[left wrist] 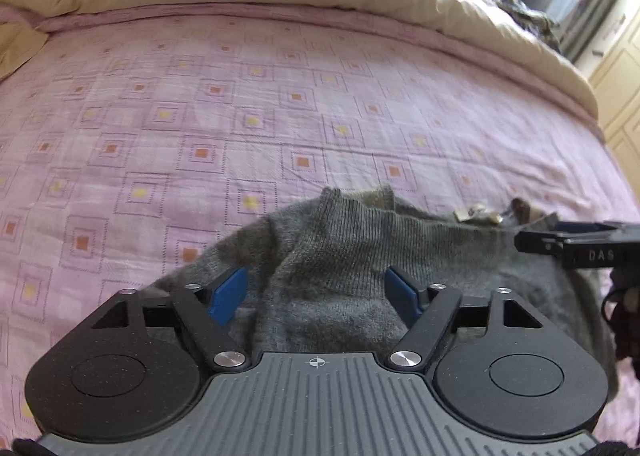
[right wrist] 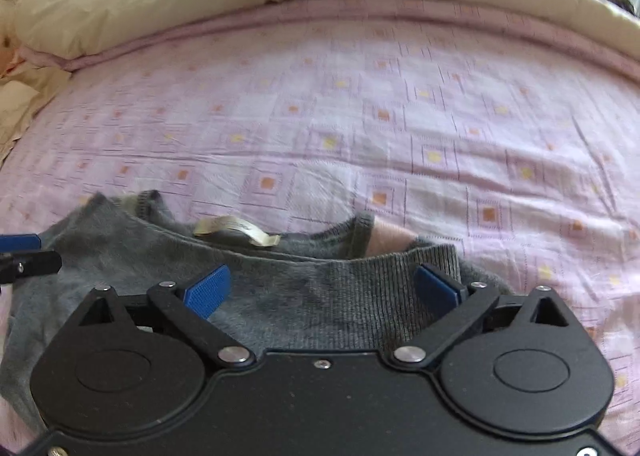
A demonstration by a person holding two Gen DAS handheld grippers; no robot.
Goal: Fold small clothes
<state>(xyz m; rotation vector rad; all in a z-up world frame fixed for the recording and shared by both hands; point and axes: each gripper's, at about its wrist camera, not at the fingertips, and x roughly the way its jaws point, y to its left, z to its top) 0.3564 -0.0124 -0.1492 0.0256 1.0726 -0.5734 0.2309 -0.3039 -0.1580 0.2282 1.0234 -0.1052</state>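
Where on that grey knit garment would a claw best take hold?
Probably the ribbed edge of the grey garment, coming from the near side with fingers straddling it. That band looks thicker and lies raised off the pink bedsheet, right between the open right claw.

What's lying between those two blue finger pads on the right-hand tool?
Only the grey knit garment: its ribbed edge spans the gap of the open right gripper, as the right wrist view shows. The pale label lies farther off.

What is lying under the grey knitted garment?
The grey garment lies on the pink patterned bedsheet, which shows all around it. A cream label sits inside its neckline. Whatever lies directly beneath the fabric is covered. Both open tongs hover above it.
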